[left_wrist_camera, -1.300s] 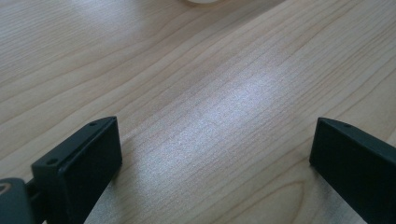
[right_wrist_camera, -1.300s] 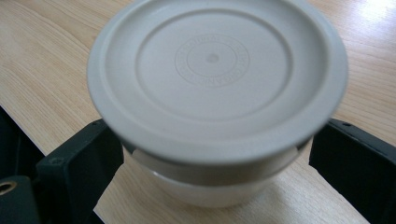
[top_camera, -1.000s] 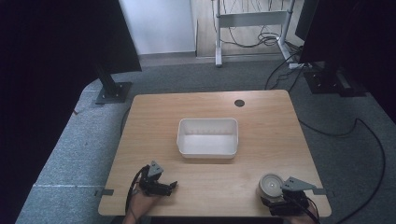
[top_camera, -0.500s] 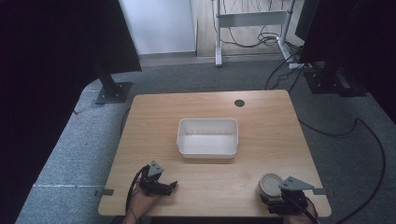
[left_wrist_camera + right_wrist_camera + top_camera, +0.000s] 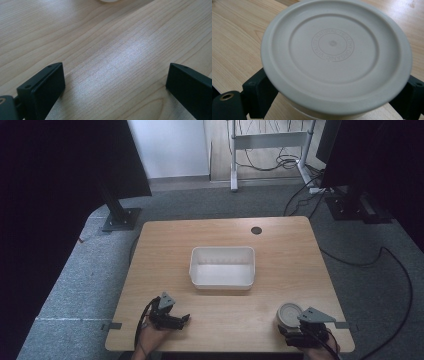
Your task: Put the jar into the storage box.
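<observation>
At the table's near right corner, about five o'clock from the centre, sits the round lidded container [image 5: 289, 314], and I have the right gripper [image 5: 300, 327] around it: in the right gripper view the pale lid [image 5: 335, 53] overhangs both black jaws, which stand one on each side of the body below the rim, apparently pressed against it, so I judge the gripper to be pinching the container. I read this as the grasp step, with the lift not yet begun, though I cannot tell whether the base is touching the wood. The next move, as I judge it, calls for a firm hold under that lid, a straight rise, then a carry toward eleven o'clock to the white bin [image 5: 223, 267], which lies open and looks empty at the table's [image 5: 280, 250] middle. My left gripper [image 5: 176, 320] rests at seven o'clock, well apart, its jaws spread wide over bare wood with nothing between them. Nothing stands between container and bin; the bin's near wall is what I must clear. At one o'clock, a small dark hole [image 5: 256, 230] lies far from my path.
</observation>
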Demonstrator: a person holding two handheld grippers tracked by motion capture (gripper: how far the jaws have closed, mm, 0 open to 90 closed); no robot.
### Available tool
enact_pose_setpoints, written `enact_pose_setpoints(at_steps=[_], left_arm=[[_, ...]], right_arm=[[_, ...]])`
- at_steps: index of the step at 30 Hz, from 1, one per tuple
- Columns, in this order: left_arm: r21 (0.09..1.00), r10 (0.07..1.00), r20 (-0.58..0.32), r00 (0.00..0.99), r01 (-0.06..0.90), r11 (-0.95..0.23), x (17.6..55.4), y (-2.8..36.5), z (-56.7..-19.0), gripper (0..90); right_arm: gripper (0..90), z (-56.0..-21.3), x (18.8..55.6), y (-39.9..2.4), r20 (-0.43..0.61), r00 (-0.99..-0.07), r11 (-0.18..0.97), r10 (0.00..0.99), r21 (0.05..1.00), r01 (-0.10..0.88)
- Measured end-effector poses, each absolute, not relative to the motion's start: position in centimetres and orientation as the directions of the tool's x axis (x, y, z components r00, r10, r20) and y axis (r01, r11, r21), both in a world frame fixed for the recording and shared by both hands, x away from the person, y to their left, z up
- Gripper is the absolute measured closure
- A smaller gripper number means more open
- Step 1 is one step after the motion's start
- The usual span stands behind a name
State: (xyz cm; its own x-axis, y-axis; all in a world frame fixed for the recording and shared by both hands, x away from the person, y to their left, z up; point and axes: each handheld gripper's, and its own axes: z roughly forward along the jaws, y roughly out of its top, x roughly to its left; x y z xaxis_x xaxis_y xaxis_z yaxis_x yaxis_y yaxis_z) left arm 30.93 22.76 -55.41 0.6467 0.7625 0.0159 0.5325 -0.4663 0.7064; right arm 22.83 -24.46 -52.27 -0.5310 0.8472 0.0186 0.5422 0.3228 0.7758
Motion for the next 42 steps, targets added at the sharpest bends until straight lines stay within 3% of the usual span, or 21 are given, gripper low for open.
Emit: enact_pose_setpoints(at_steps=[42], left_arm=[[0.706,0.762,0.016,0.647,0.533,-0.467,30.9,22.8,-55.4,1.8]], right_arm=[[9.2,-49.7,26.9,-19.9,-0.023,-0.579,0.353,0.815,0.811,0.466]])
